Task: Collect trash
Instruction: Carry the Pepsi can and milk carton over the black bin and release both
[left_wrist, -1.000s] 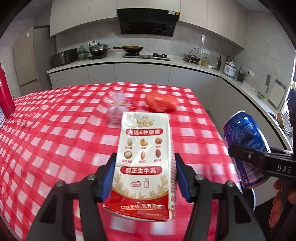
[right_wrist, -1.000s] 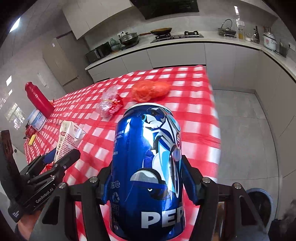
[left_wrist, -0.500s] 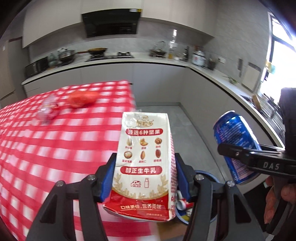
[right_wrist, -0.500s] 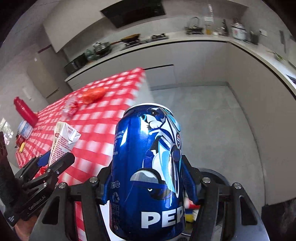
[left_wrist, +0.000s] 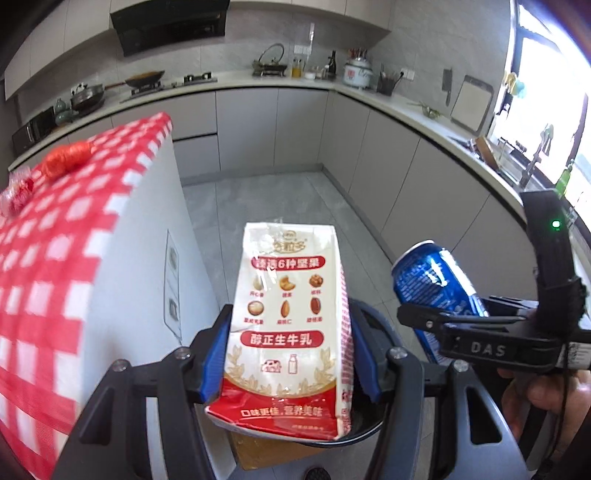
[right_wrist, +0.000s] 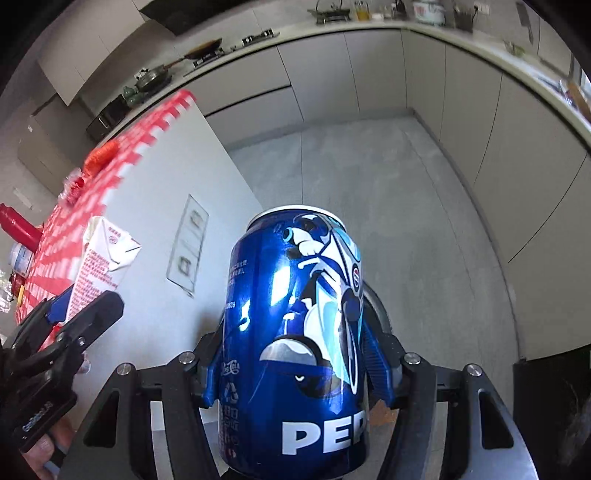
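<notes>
A white and red milk carton (left_wrist: 288, 332) stands upright between the blue pads of my left gripper (left_wrist: 290, 321), which is shut on it. To its right a blue Pepsi can (left_wrist: 432, 284) is tilted in my right gripper (left_wrist: 443, 325). In the right wrist view the can (right_wrist: 295, 332) fills the centre, and the right gripper (right_wrist: 295, 354) is shut on its sides. The carton (right_wrist: 103, 266) and the left gripper (right_wrist: 74, 317) show at the left there. A dark round bin rim (left_wrist: 373, 432) lies below and behind the carton, and it also curves behind the can (right_wrist: 376, 310).
The table with the red checked cloth (left_wrist: 55, 240) is at the left, with an orange bag (left_wrist: 66, 160) and a clear wrapper (left_wrist: 16, 192) on it. Its white side panel (left_wrist: 147, 258) carries sockets. Grey floor (right_wrist: 369, 184) and kitchen cabinets (left_wrist: 295, 122) lie beyond. A hand (left_wrist: 546, 391) holds the right gripper.
Both grippers have swung right, off the table and lower, with the carton and the can still held. The floor and the bin rim have come into view under them.
</notes>
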